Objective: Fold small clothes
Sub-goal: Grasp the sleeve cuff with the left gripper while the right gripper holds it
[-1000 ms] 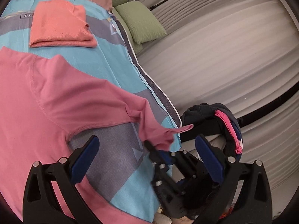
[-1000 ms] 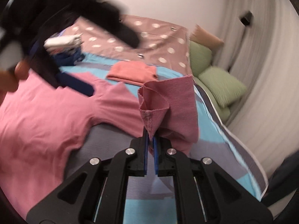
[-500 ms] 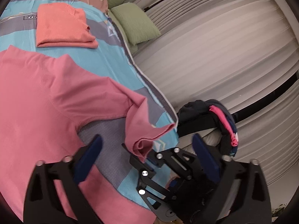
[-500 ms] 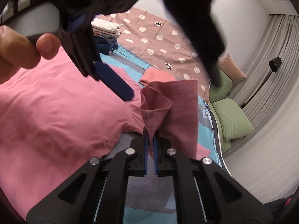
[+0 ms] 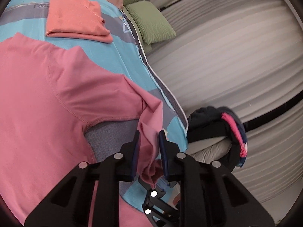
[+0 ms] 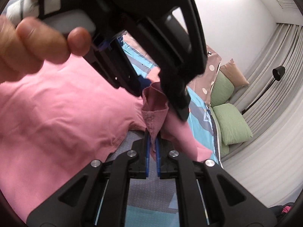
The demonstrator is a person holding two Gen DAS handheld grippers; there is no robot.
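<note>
Right gripper, bottom centre of its view: pads pressed together, pinching the pink shirt's sleeve cuff. Left gripper: pads straddle the same sleeve slightly further up, narrow gap, fabric between, not visibly clamped. Both claws sit at the sleeve end, left one directly above right. Sleeve long axis runs from the claws up-left to the shirt body, flat on the blue bedspread. Likely next: sleeve goes up-left over the body. Further back, upper left: folded coral garment.

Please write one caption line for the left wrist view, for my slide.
Left tongs straddle the lifted sleeve end of a pink cotton shirt spread on a blue-grey bedcover.
</note>
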